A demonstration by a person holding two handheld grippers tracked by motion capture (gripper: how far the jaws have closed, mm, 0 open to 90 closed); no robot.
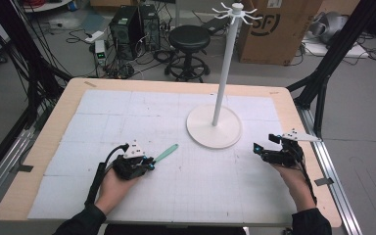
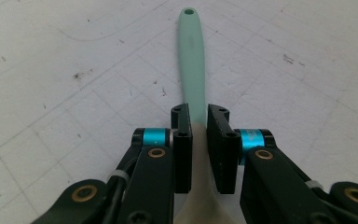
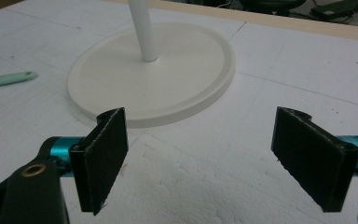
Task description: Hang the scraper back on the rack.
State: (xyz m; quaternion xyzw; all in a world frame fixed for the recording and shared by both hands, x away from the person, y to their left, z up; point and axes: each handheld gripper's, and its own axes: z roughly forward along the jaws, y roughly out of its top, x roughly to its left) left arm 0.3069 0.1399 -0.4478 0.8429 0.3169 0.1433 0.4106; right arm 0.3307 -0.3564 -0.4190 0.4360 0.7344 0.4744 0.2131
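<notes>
Gripping the mint-green spatula (image 2: 192, 70), the left gripper (image 1: 147, 162) sits at the table's front-left, low over the white foam mat (image 1: 127, 112). In the left gripper view its jaws are pinched in on the utensil where the green handle meets a cream-coloured part, pads pressing both sides; the handle runs straight away from the jaws w/ its hanging hole at the far tip. From the high view the spatula lies flat on the mat, handle angled up & to the right, toward the stand but well apart from it. Mid-table, right of centre: a white hook stand (image 1: 214, 128), round base flat on the mat, thin pole upright, ring of hooks at the top. Far right: the right gripper (image 1: 262, 149), held near the table's right edge, pointing left toward the stand base. The right gripper view shows its jaws spread wide apart, nothing between them, just bare mat, w/ the base just ahead.
</notes>
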